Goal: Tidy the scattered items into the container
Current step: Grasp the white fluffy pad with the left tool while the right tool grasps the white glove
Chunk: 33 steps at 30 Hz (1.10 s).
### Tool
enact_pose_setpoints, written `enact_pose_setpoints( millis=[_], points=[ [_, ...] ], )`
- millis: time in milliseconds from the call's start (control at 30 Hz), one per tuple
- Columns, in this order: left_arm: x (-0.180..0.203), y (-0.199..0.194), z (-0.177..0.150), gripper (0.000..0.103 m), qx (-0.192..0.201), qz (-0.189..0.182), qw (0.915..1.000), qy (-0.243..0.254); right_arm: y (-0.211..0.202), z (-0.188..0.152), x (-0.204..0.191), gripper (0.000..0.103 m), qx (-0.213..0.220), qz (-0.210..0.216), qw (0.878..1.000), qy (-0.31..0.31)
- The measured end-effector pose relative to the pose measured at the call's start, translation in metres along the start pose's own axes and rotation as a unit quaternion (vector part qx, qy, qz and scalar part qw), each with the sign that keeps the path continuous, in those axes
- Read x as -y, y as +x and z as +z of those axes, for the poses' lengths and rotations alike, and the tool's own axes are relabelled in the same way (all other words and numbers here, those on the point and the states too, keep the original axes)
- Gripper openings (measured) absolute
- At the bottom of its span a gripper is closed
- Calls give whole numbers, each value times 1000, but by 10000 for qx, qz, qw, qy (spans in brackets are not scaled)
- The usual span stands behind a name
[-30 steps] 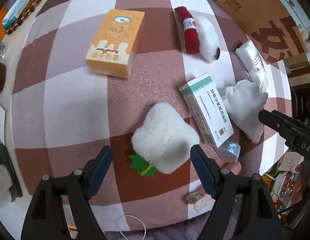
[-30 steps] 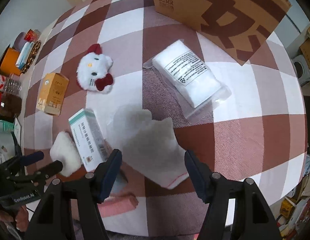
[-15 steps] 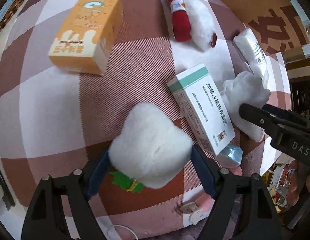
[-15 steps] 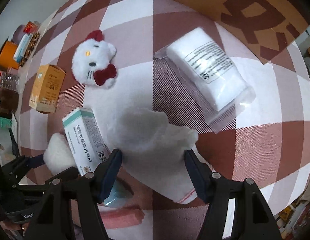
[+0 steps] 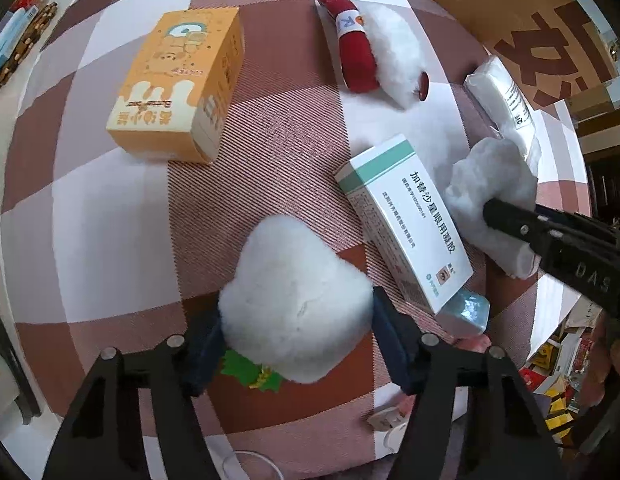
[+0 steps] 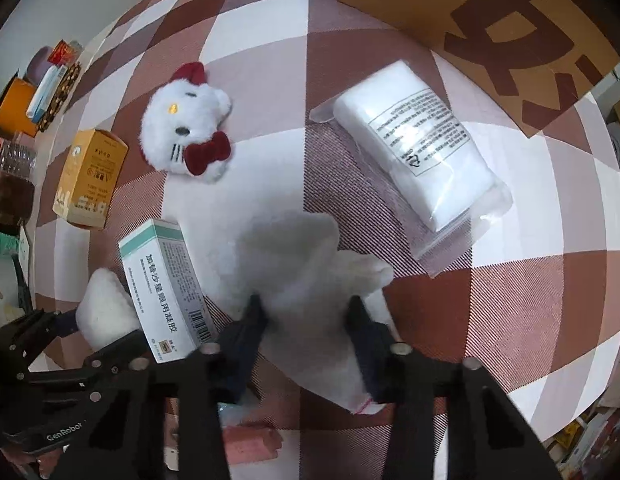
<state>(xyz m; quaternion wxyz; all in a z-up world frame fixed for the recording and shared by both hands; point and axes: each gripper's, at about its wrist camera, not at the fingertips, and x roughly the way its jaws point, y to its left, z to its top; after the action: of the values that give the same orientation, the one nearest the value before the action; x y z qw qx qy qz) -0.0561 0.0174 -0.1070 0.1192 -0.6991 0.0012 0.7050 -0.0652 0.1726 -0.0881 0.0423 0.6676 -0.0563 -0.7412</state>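
My left gripper (image 5: 296, 324) is shut on a white fluffy plush (image 5: 294, 300) with a green leaf tag, at the near edge of the checked tablecloth. My right gripper (image 6: 306, 316) is shut on a white cloth glove (image 6: 306, 264); it also shows in the left wrist view (image 5: 493, 196). A white and teal medicine box (image 5: 405, 220) lies between them. An orange box (image 5: 178, 84), a Hello Kitty plush (image 6: 186, 136) and a bagged white pack (image 6: 413, 140) lie farther out. The cardboard box (image 6: 489, 12) stands at the far right.
A pale blue packet (image 5: 465, 312) and a pink item (image 6: 250, 440) lie under the medicine box near the table's front edge. Clutter sits on a side surface at the far left (image 6: 38, 92). Boxes stand on the floor at the right (image 5: 565, 360).
Both grippers moved forward and closed: the left around the fluffy plush, the right around the white glove. The glove has bunched up between the right fingers.
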Motion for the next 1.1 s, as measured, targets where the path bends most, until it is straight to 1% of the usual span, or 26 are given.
enact_pose_setpoints(
  millis=[33,267,367,400,467,533,567,600,667,700,733,833,1100],
  points=[
    [-1,-3,-1,66,24,3,10000,-2,-1,0,0,31,14,26,10000,20],
    [-4,-29,-2,66,230,79,9997,-2,-6,-1,-5,20,10,102,9999,-55],
    [-3,-41,-1,66,334,81,9994,-45,-13,-3,-8,20,75,141,9999,-44],
    [-4,-45,-2,66,371,93,9993,-49,-16,-5,-16,20,114,149,9998,-42],
    [-16,-51,-4,66,446,113,9989,-51,-23,-3,-19,20,191,168,9997,-46],
    [-13,-64,6,66,497,134,9987,-47,-31,-6,-21,20,258,225,9994,-23],
    [-11,-66,4,66,516,159,9985,-39,-33,5,-17,20,277,294,9992,-9],
    [-13,-66,5,66,543,189,9983,-35,-37,7,-19,20,306,331,9990,3],
    [-8,-68,8,66,596,207,9980,-34,-56,-4,-3,20,395,406,9984,-12],
    [-8,-72,9,66,618,221,9978,-31,-60,-2,-4,20,434,436,9981,-22],
    [-1,-67,14,66,634,236,9977,-27,-67,-3,-4,20,475,467,9978,-35],
    [-3,-81,12,66,710,271,9971,4,-81,0,-10,20,593,560,9966,-75],
    [8,-99,20,66,878,359,9954,157,-107,2,-29,20,751,697,9945,-231]
  ],
)
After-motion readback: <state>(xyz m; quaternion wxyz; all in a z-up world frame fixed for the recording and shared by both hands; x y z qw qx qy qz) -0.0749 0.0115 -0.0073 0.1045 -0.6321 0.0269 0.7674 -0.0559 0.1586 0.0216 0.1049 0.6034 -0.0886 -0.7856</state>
